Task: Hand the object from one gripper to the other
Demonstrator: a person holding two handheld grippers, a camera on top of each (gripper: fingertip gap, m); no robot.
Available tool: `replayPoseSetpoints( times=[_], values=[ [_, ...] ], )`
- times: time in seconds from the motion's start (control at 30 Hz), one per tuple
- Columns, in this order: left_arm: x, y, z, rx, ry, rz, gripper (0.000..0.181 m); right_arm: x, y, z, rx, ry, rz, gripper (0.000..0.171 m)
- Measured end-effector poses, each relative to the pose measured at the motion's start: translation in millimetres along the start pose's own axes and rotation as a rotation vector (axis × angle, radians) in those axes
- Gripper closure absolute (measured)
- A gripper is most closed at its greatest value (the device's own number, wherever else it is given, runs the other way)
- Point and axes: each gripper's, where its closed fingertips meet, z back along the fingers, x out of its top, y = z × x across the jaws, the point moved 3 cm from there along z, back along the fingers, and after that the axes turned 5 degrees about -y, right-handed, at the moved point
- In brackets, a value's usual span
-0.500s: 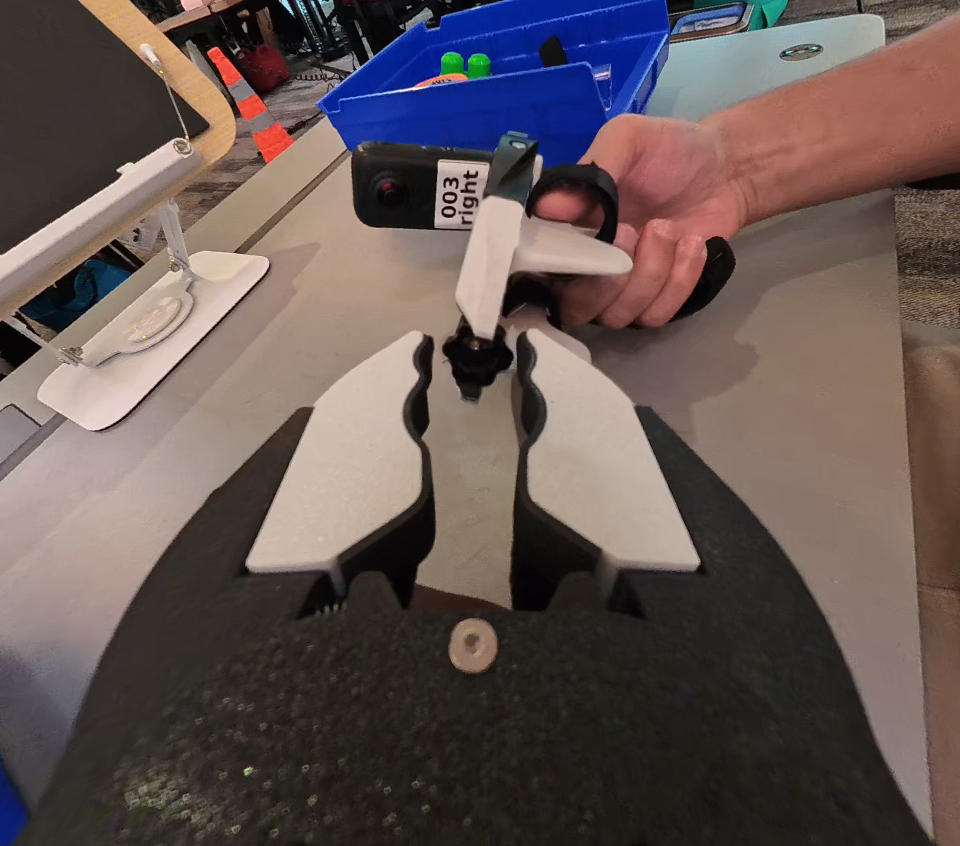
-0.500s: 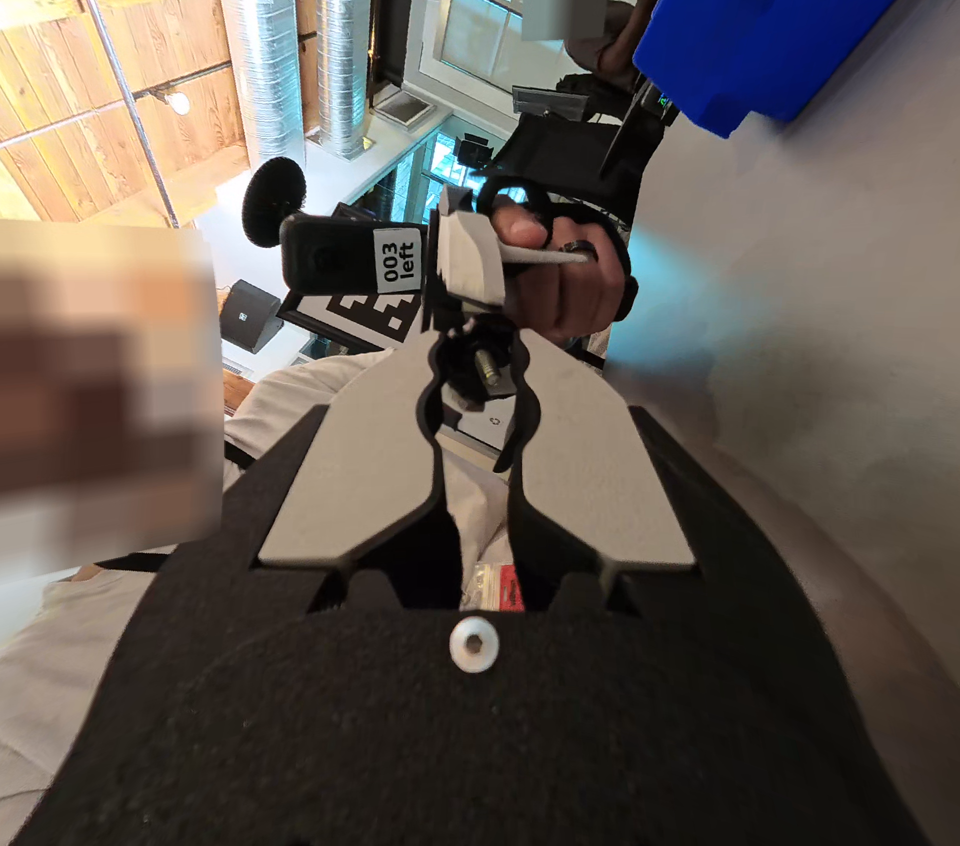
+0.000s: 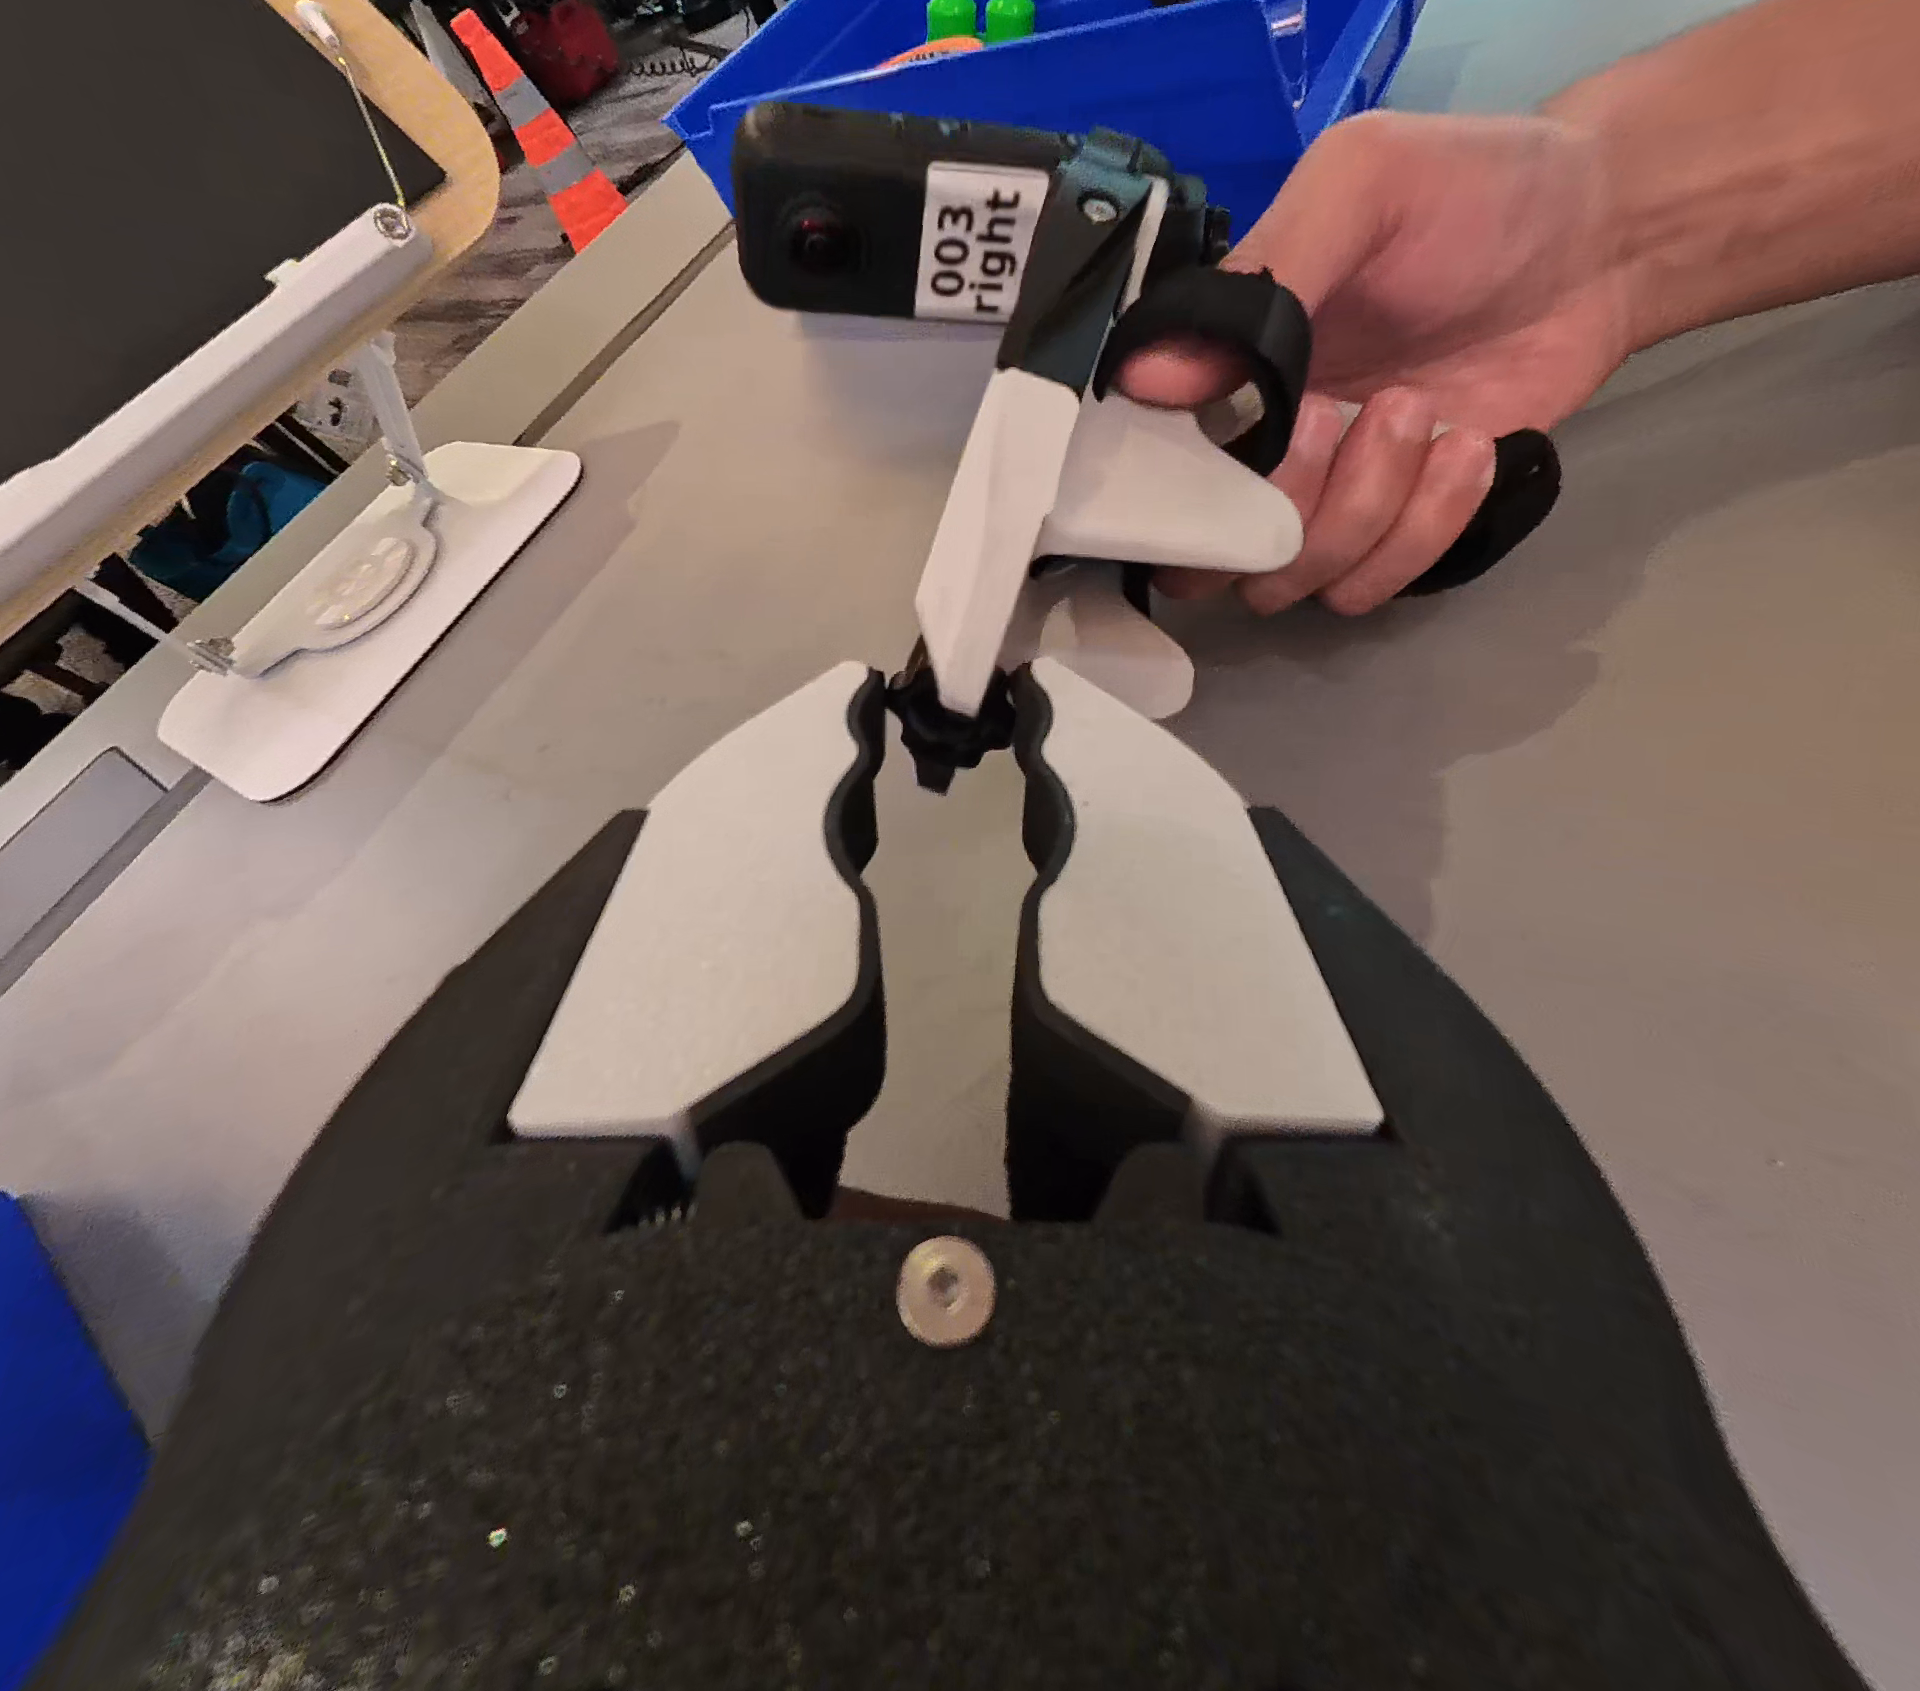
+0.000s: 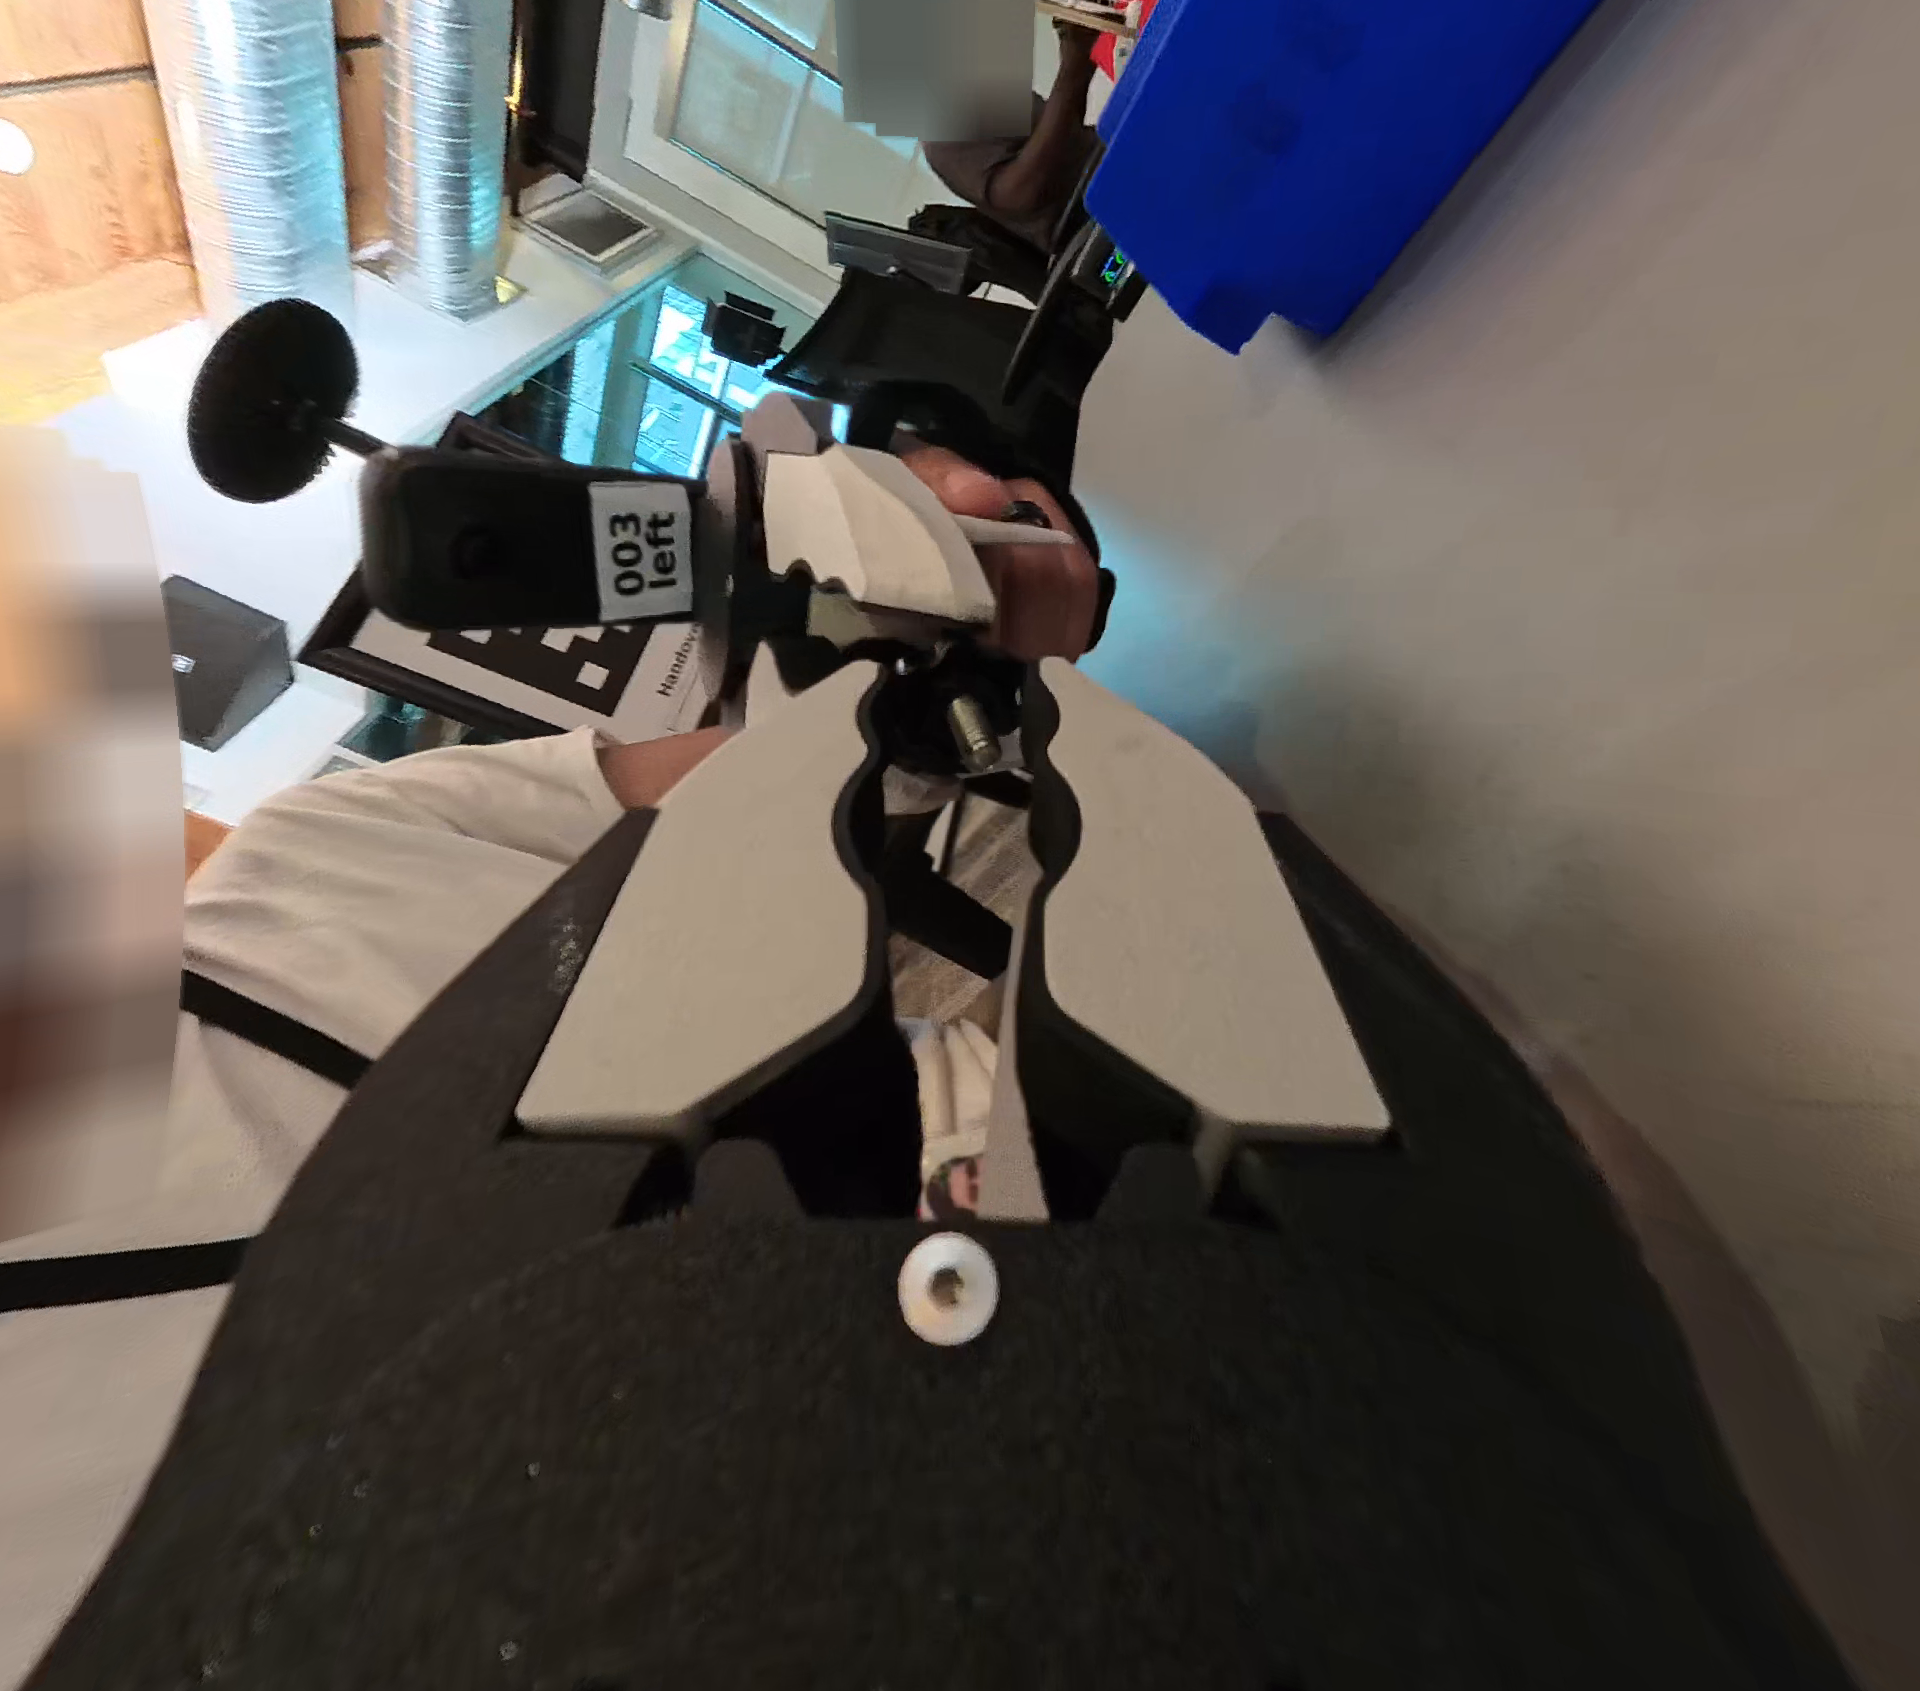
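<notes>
The object is a small black knob with a metal threaded stud. It is held in the air above the grey table. My right gripper is shut on the knob at its fingertips. In the left wrist view it reaches down from above, held by a hand. My left gripper has its two fingertips closed in against the knob's sides from below. In the right wrist view the left gripper meets the knob from the far side. Both grippers hold the knob.
A blue bin with green-capped items stands at the back of the table. A tablet stand with a white base is at the left. A person in a light shirt shows in the right wrist view. My left and right fingertips are right by each other.
The left gripper's fingers have narrowed onto the knob. The right gripper has tilted and shifted slightly, still on the knob.
</notes>
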Motion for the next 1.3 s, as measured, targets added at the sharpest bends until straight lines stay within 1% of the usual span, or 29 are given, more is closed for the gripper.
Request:
replayPoseSetpoints(
  times=[0.07, 0.13, 0.17, 0.23, 0.27, 0.3, 0.37, 0.4, 0.43, 0.53, 0.6, 0.63, 0.7, 0.8, 0.9, 1.0, 1.07, 1.1, 1.17, 1.3],
  values=[
    [1, 2, 1, -0.008, -0.018, 0.011, 0.159, 1, 1, 1, -0.011, -0.002, 0.049, 0.148],
    [1, 8, 5, -0.014, -0.049, 0.047, 0.159, 7, 1, 6, -0.042, -0.032, 0.15, 0.139],
    [1, 12, 7, -0.026, -0.073, 0.101, 0.159, 13, 2, 11, -0.069, -0.061, 0.225, 0.135],
    [2, 25, 13, -0.044, -0.137, 0.277, 0.16, 27, 4, 21, -0.154, -0.15, 0.426, 0.125],
    [3, 32, 15, -0.062, -0.171, 0.386, 0.16, 36, 5, 25, -0.233, -0.199, 0.555, 0.116],
    [6, 38, 18, -0.076, -0.219, 0.502, 0.16, 43, 6, 29, -0.326, -0.239, 0.708, 0.108],
    [13, 48, 23, -0.125, -0.34, 0.767, 0.16, 47, 16, 30, -0.513, -0.259, 1.047, 0.097],
    [16, 51, 25, -0.15, -0.408, 0.9, 0.16, 46, 22, 27, -0.591, -0.249, 1.195, 0.097],
    [20, 51, 27, -0.187, -0.48, 1.018, 0.16, 42, 29, 21, -0.638, -0.243, 1.305, 0.102],
    [24, 45, 24, -0.277, -0.598, 1.277, 0.16, 29, 45, 6, -0.681, -0.252, 1.515, 0.104],
    [25, 39, 20, -0.322, -0.638, 1.38, 0.16, 25, 51, 3, -0.736, -0.278, 1.625, 0.11],
    [25, 36, 18, -0.344, -0.647, 1.417, 0.16, 23, 52, 3, -0.755, -0.286, 1.673, 0.118],
    [26, 30, 13, -0.357, -0.652, 1.455, 0.16, 18, 50, 1, -0.771, -0.264, 1.743, 0.125],
    [27, 26, 9, -0.373, -0.654, 1.483, 0.16, 16, 48, -1, -0.786, -0.245, 1.761, 0.13],
    [26, 22, 5, -0.383, -0.642, 1.496, 0.16, 19, 45, 2, -0.807, -0.244, 1.738, 0.146],
    [25, 21, 4, -0.396, -0.635, 1.511, 0.16, 19, 44, 4, -0.791, -0.214, 1.735, 0.146],
    [27, 20, 5, -0.443, -0.622, 1.463, 0.159, 18, 47, 4, -0.75, -0.18, 1.705, 0.15],
    [28, 21, 7, -0.468, -0.6, 1.41, 0.158, 16, 47, 4, -0.689, -0.14, 1.645, 0.147],
    [26, 25, 11, -0.495, -0.51, 1.214, 0.143, 6, 46, 2, -0.498, -0.043, 1.413, 0.147],
    [27, 16, 26, -0.542, -0.316, 0.742, 0.143, -12, 60, 3, -0.032, 0.067, 0.841, 0.147]
  ],
)
